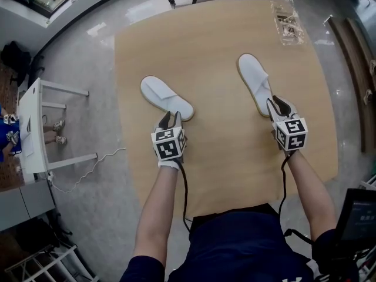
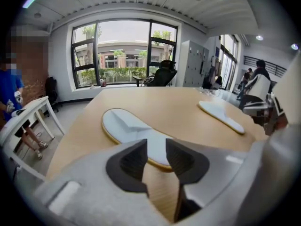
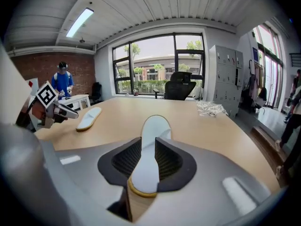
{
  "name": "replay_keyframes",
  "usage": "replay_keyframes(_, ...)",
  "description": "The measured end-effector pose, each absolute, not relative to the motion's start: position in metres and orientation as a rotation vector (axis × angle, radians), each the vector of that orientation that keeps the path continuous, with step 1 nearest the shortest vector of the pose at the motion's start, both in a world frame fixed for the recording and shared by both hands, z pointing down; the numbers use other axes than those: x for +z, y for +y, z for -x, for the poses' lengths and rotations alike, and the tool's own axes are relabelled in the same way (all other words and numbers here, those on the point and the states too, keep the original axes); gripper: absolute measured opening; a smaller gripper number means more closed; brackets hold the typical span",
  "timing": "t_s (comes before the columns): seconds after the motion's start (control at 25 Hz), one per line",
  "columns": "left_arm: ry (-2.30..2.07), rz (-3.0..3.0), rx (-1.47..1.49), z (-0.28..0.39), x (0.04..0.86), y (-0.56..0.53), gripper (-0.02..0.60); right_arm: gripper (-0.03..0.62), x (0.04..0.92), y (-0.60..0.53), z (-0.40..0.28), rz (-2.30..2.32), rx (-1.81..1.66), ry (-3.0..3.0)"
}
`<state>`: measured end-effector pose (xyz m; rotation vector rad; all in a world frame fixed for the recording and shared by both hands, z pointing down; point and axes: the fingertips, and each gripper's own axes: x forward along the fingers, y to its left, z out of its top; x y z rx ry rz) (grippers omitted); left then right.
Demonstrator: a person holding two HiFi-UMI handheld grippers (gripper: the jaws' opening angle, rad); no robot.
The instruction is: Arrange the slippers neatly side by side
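My right tongs (image 3: 147,150) pinch the heel of the right slipper (image 3: 154,126), clear only in their own view. My left tongs (image 2: 156,147) gape at the left slipper (image 2: 123,125). From above, both lie well apart on the desk (image 1: 223,157).

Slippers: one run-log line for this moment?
phase: grasp | left tool: open, at left slipper heel | right tool: shut on right slipper heel | slippers: apart, angled, not yet side by side
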<state>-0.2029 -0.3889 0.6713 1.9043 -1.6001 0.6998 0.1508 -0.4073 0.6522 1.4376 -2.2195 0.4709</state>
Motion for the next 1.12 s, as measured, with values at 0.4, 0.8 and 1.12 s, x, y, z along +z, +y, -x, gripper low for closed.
replay_keyframes(0.4, -1.578, -1.78, 0.786, 0.198, 0.698, -0.414, 0.137, 0.097, 0.692, -0.414, -0.148, -1.293, 0.422, -2.103)
replay_keyframes(0.8, -1.507, -1.77, 0.817, 0.189, 0.708, -0.402, 0.137, 0.095, 0.718, -0.412, -0.145, -1.196, 0.509, -2.018)
replay_keyframes(1.12, -1.463, -1.822, 0.873, 0.178, 0.714, -0.388, 0.137, 0.081, 0.723, -0.408, -0.139, -1.177, 0.548, -2.005)
